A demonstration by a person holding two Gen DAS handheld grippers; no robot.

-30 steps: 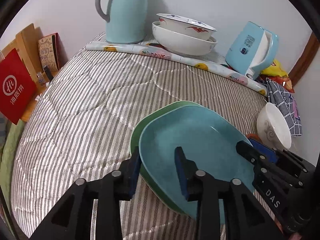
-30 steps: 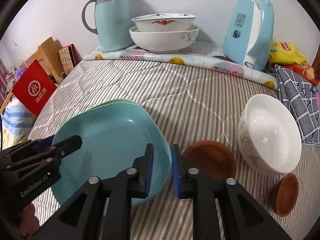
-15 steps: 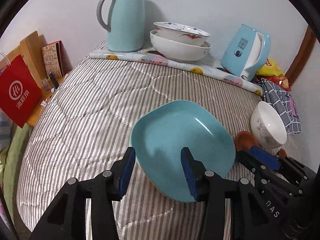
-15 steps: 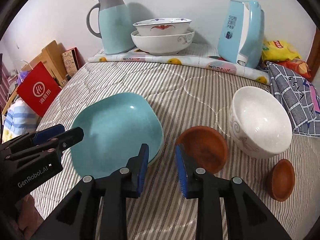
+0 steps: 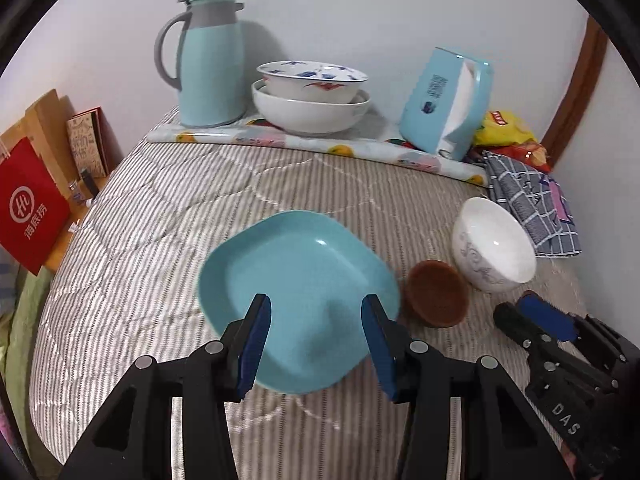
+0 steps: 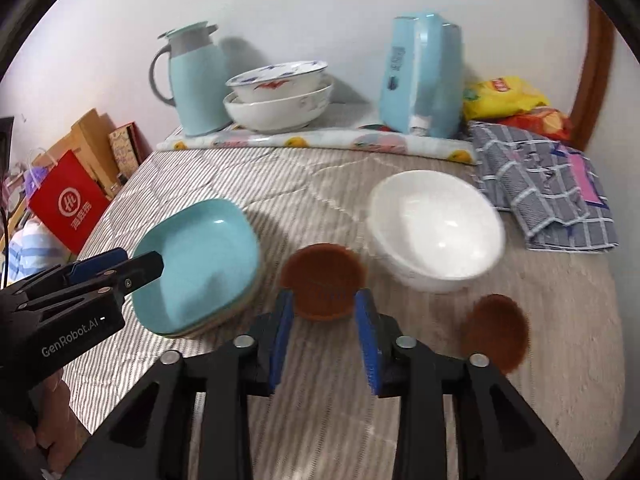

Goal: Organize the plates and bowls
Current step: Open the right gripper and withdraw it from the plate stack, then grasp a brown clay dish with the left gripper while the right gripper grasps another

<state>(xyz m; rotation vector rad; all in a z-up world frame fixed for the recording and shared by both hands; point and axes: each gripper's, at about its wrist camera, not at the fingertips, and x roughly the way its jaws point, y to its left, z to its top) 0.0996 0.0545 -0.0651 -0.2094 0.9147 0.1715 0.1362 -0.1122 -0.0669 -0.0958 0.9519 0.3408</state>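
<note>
Left wrist view: left gripper (image 5: 316, 336) stands open above the teal plate (image 5: 296, 280), centre frame on the striped quilt (image 5: 160, 208), pads clear of it. Right gripper (image 6: 322, 334) is opening, nothing gripped; brown saucer (image 6: 322, 278) lies beyond its tips, white bowl (image 6: 436, 228) upper right.

We see plates (image 5: 296, 280) stacked mid-quilt (image 5: 160, 208) | saucer (image 5: 436, 294) just right of them | bowl (image 5: 494, 244) right of saucer | second saucer (image 6: 496, 332) before bowl | nested bowls (image 5: 312, 96) behind, jug (image 5: 210, 60) to their left
</note>
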